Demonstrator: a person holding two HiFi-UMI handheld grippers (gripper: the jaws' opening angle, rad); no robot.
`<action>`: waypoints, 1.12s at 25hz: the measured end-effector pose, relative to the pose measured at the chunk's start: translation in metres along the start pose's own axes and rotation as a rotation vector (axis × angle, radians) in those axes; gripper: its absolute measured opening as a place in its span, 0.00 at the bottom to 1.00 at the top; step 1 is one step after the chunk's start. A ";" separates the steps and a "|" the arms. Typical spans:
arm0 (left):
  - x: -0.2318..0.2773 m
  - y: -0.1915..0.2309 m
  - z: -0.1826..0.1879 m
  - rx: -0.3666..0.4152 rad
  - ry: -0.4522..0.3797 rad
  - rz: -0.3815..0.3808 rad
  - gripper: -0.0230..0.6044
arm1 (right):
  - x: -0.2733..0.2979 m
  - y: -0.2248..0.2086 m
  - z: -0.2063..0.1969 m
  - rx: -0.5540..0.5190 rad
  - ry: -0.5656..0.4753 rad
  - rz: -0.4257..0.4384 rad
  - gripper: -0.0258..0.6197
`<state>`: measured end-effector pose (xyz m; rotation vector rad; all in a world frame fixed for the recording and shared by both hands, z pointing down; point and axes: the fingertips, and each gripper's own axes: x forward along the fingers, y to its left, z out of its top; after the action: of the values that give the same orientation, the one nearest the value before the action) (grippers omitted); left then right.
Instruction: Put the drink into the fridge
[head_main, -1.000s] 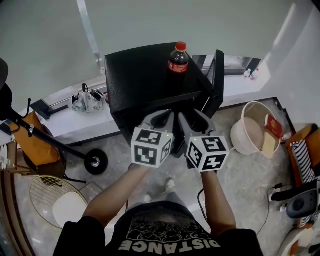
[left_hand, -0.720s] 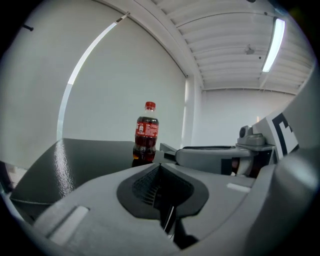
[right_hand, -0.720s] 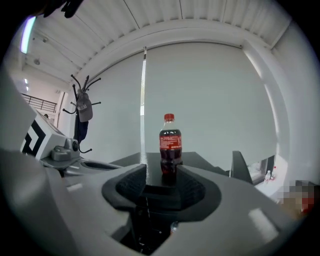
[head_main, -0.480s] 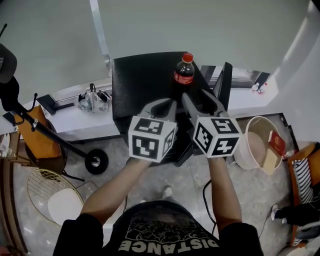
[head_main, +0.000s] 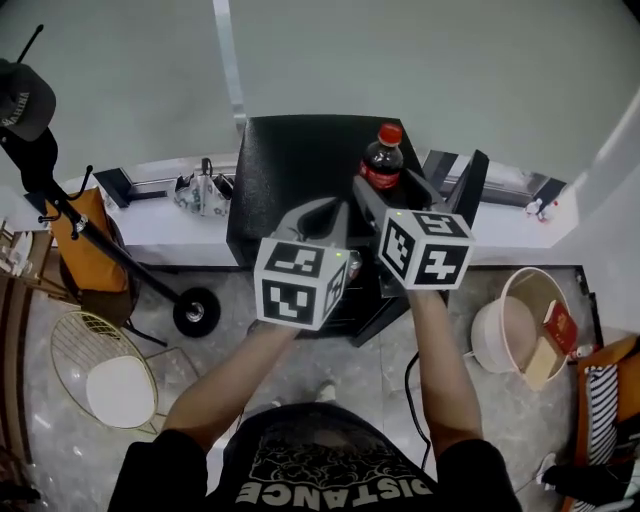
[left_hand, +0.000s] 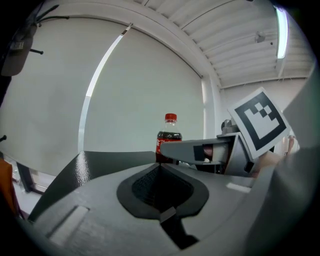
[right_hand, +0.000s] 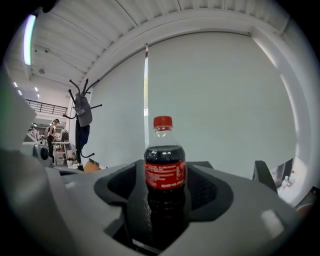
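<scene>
Upper centre: bottle (head_main: 382, 158) upright on the fridge (head_main: 290, 165), cap up, between the right gripper (head_main: 393, 188)'s just-widened, parted jaws. Left gripper (head_main: 325, 210) fingers together.

Both arms outstretched, left claw (left_hand: 161, 170) closed, right claw (head_main: 392, 188) just opening around bottle (head_main: 382, 160)

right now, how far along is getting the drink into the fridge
Done: the fridge door stands open. In hand: the right gripper, jaws just opening, has the cola bottle between them, ungripped, on the fridge top. Left: grip it, lift it and set it inside.
</scene>
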<state>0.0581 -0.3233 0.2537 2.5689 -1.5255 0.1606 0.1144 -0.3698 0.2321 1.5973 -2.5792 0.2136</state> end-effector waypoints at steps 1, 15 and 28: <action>0.001 0.001 0.000 0.000 0.000 0.012 0.05 | 0.004 -0.001 0.001 -0.002 0.006 0.002 0.52; -0.031 0.016 -0.016 0.024 0.015 0.122 0.05 | 0.015 0.003 -0.002 -0.073 0.004 0.056 0.52; -0.102 0.032 -0.046 -0.004 0.044 0.112 0.05 | -0.036 0.086 -0.004 -0.085 -0.070 0.117 0.51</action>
<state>-0.0197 -0.2422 0.2845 2.4606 -1.6528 0.2255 0.0532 -0.2992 0.2250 1.4528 -2.6978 0.0566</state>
